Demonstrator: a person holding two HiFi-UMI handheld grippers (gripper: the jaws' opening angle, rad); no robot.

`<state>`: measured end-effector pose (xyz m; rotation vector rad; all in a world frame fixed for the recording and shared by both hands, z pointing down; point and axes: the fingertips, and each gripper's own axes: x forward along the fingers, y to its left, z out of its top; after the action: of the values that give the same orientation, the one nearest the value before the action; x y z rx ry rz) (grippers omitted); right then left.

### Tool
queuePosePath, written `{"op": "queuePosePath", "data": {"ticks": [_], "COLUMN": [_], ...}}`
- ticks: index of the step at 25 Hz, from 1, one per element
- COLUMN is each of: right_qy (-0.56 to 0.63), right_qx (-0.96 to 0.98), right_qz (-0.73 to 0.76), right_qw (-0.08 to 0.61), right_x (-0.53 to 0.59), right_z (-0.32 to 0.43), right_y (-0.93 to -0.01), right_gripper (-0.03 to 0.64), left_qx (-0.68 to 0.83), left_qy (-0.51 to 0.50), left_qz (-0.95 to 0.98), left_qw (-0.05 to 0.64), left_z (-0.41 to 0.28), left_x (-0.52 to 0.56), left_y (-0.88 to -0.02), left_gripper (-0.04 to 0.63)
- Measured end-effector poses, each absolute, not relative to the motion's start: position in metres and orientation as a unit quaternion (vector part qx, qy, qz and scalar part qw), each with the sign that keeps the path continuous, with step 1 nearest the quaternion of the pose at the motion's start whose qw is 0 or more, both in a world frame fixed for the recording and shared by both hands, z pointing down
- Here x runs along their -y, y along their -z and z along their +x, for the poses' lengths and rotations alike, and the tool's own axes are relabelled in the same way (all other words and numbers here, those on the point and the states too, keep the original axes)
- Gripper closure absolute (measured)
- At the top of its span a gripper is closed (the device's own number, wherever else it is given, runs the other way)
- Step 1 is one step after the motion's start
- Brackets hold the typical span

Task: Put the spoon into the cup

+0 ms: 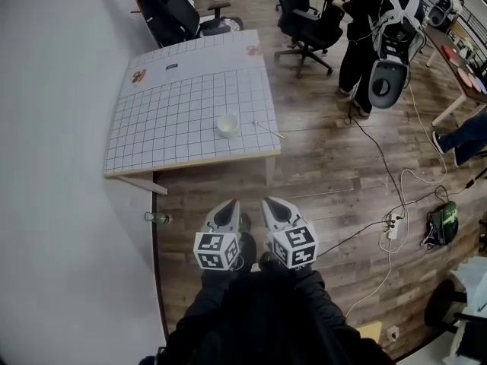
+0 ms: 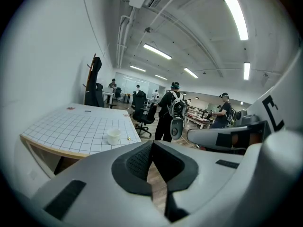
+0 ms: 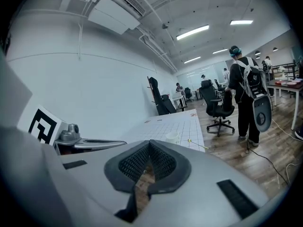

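Both grippers sit low centre in the head view: left gripper [image 1: 228, 207] and right gripper [image 1: 272, 206], closed, empty. Cup [image 1: 227, 125] and spoon [image 1: 268, 129] lie mid-frame on the table [image 1: 175, 90], well apart from me, with open floor [image 1: 228, 177] between.

Left gripper view: my jaws meet on nothing.

Right gripper view: likewise closed on nothing. The spoon pokes past the table's right edge, so I judge a clumsy nudge could knock it off.

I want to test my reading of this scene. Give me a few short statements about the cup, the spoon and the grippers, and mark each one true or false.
1. The cup stands on the table. True.
2. The spoon is inside the cup. False: it lies on the table beside the cup, at the edge.
3. The right gripper holds the spoon. False: its jaws are shut on nothing.
4. The left gripper and the right gripper are both off the table, over the floor. True.
5. The cup lies on its side. False: it is upright.
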<state>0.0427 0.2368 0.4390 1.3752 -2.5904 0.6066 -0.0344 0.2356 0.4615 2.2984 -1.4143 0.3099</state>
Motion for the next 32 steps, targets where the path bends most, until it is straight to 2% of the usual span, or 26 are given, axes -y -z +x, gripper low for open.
{"op": "queuePosePath", "data": {"ticks": [10, 23, 32], "right_qy": [-0.233, -0.26, -0.294], "right_qx": [0.839, 0.816, 0.783], "right_qz": [0.48, 0.494, 0.513], "right_qw": [0.108, 0.15, 0.193], "right_x": [-0.143, 0.023, 0.071], "right_z": [0.057, 0.029, 0.05], "right_y": [-0.479, -0.511, -0.561], "right_gripper": [0.595, 0.595, 0.594], "left_qx": [0.48, 0.462, 0.446], "left_qy": [-0.114, -0.137, -0.174], "left_qz": [0.839, 0.836, 0.827], "left_qw": [0.231, 0.263, 0.295], "left_z": [-0.024, -0.064, -0.073], "left_x": [-0.126, 0.04, 0.087], "left_y": [-0.49, -0.516, -0.557], "left_gripper": [0.561, 0.561, 0.561]}}
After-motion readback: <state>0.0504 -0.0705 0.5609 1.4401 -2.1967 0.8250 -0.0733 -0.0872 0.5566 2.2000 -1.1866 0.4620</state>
